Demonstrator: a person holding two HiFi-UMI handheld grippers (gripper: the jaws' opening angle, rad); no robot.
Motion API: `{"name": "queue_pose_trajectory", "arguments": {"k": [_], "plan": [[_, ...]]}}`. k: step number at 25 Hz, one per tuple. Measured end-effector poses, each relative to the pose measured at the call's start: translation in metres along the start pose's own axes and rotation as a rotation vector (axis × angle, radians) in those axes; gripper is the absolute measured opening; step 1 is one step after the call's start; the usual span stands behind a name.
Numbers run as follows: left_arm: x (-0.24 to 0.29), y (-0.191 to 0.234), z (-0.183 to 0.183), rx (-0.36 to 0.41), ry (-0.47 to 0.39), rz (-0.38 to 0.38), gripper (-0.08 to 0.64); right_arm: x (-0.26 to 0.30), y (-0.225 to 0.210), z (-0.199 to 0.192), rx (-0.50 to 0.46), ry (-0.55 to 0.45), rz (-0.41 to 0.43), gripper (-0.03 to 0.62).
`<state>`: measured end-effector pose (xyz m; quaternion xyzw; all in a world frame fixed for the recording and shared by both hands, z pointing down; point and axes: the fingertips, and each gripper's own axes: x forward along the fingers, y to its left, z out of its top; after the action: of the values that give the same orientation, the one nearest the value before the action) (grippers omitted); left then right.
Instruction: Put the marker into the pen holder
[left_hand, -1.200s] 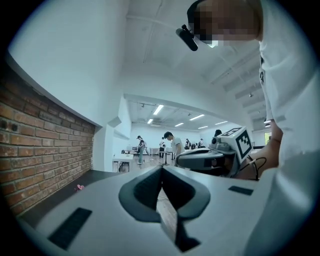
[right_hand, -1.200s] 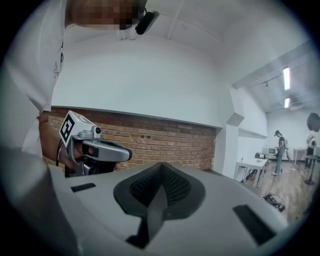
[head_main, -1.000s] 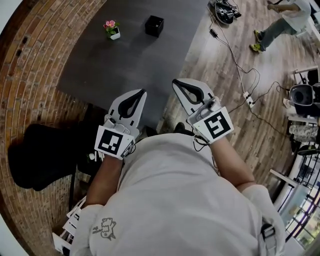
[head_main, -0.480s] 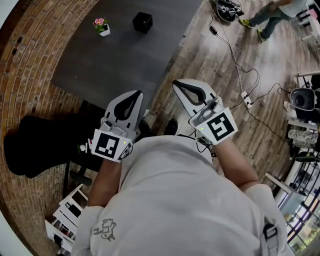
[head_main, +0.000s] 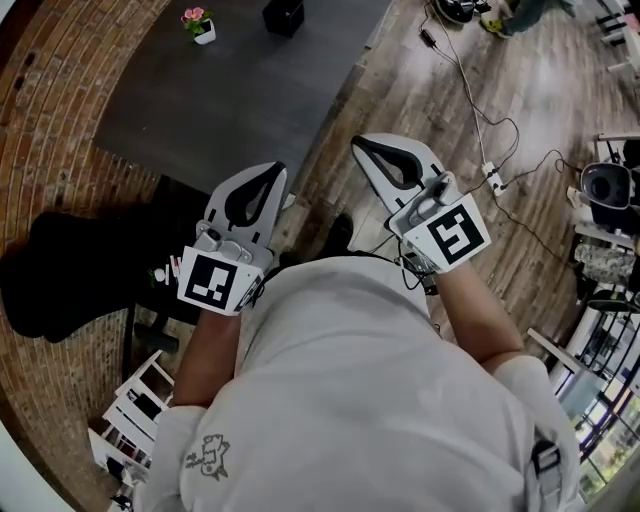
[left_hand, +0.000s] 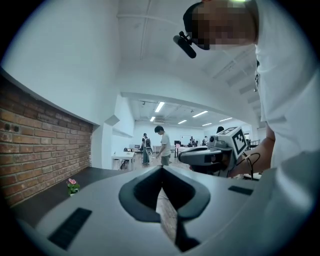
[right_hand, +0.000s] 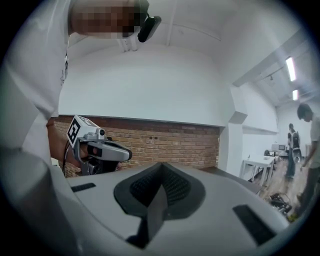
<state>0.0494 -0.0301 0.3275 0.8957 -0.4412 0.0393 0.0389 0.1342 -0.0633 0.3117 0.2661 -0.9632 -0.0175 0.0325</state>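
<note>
Marker shows in no view; the black pen holder (head_main: 283, 14) stands on the dark table (head_main: 230, 100), well ahead of me. My left gripper (head_main: 279, 169) and right gripper (head_main: 357, 146) are pressed together and empty. I judge the task unstarted: next I must find the marker.

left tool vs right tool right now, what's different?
Left tool hangs at the dark table edge; right tool hangs over wood floor. In the head view, left tool angles rightward, right tool leftward, tips converging. Shared: both shut, both empty.
</note>
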Motion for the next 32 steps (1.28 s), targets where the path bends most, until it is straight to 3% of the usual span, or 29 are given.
{"name": "queue_pose_trajectory", "arguments": {"k": [12,21,32], "plan": [[-0.099,0.021,0.007,-0.017,-0.038,-0.023,0.011,0.014,0.108,0.012,-0.025,0.024,-0.02,0.005],[-0.181,0.018,0.005,0.0,-0.062,-0.02,0.011,0.018,0.194,0.034,-0.065,-0.036,-0.037,0.005],[-0.226,0.014,0.0,-0.011,-0.071,-0.017,0.011,0.019,0.238,0.037,-0.087,-0.043,-0.065,0.005]]}}
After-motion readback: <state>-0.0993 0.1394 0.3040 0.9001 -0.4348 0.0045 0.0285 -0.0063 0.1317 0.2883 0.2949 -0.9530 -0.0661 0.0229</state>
